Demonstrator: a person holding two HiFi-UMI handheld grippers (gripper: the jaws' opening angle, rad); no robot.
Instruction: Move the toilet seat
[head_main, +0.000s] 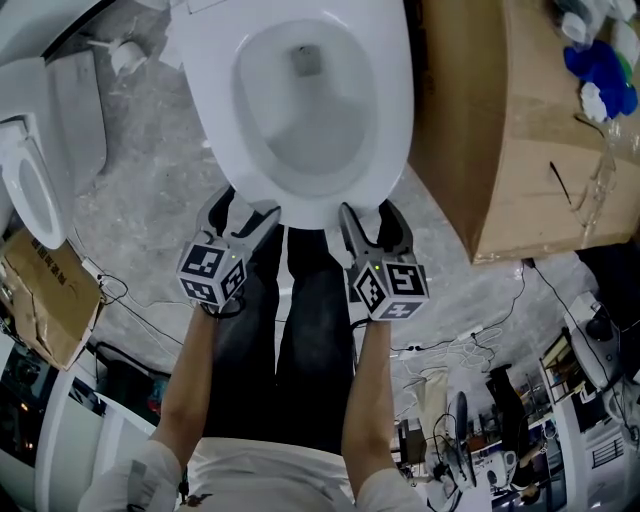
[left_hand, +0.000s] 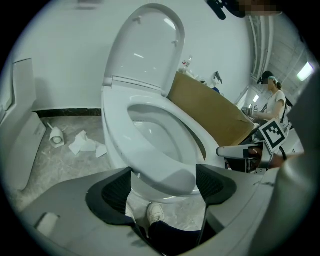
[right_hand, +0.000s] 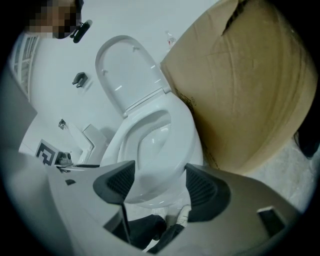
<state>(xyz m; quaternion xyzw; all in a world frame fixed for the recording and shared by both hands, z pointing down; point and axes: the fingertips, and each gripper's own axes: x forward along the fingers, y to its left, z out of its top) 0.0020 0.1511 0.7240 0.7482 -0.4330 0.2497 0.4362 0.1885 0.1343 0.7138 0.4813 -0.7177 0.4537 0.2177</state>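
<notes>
Two bare forearms (head_main: 190, 385) are reaching down to the toilet (head_main: 305, 140), bringing the left gripper (head_main: 240, 216) and right gripper (head_main: 371, 226) to its front rim. Both grippers' fingers are standing released and wide, straddling the front edge of the toilet seat (head_main: 392, 115) without pressing it. That seat is lying flat on the toilet, the lid (left_hand: 147, 47) standing upright behind and a cardboard box (head_main: 500, 130) sitting to the toilet's right.

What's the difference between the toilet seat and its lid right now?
The toilet seat is a ring with a big hole; the lid is a solid oval. The toilet seat lies down over the bowl, while the lid stands upright behind it. Both are glossy white and meet at the back of the bowl.
</notes>
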